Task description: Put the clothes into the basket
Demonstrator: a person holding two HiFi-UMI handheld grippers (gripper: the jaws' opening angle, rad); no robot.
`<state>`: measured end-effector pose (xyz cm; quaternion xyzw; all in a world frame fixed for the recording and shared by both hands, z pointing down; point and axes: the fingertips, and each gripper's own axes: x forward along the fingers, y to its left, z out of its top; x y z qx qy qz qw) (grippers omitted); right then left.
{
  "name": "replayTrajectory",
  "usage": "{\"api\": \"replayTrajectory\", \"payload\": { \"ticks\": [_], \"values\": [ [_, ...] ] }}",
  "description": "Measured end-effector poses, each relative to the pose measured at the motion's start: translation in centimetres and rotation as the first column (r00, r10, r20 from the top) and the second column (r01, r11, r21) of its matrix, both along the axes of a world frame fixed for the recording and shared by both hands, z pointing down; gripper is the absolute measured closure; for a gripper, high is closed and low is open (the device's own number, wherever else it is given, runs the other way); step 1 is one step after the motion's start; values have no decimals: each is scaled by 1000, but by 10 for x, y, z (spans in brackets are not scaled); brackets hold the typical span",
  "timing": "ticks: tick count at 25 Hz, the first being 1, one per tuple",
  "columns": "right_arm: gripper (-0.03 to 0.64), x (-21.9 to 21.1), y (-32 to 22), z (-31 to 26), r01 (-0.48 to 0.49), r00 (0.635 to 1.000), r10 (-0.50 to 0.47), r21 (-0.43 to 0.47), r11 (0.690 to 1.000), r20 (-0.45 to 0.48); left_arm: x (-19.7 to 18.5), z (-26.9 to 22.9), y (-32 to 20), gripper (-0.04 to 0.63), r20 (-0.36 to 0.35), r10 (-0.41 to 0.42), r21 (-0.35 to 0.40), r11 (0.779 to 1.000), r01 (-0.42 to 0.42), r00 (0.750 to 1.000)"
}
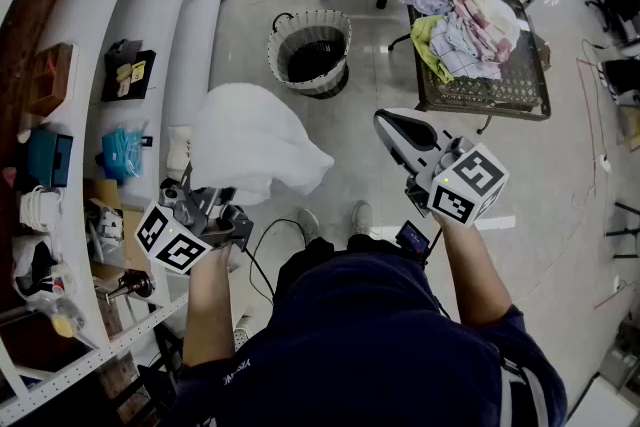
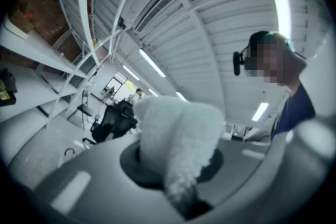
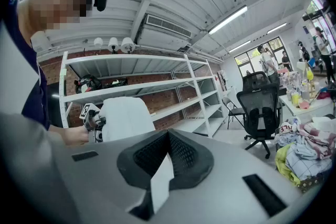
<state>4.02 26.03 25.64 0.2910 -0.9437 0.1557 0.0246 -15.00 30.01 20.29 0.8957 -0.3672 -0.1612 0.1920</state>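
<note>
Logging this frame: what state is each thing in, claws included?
left claw: shut on the white garment
right claw: shut, nothing in it
white garment: hanging from the left claw, off the floor
basket: upright on the floor, looks empty
clothes pile: heaped on the mesh table

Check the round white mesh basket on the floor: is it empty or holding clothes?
Empty: the head view looks into the basket and shows only its dark bottom. The white fluffy cloth is clamped in the left gripper, outside it.
</note>
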Motion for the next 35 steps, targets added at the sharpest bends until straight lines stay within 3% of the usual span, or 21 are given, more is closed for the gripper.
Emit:
{"api": "replayTrajectory", "payload": {
  "ticks": [9,22,35],
  "values": [
    [611,12,-2,2,4,1000,-3,-12,1000,15,10,0,2,548,8,-30,1,1000,30,1000],
    [609,64,-12,13,45,998,-43,-27,999,42,32,1,-10,548,8,-131,-13,991,131,991],
    [609,90,-52,27,9,1000,-8,-56,998,17,42,7,-60,548,1,-116,-6,993,116,993]
  ]
}}
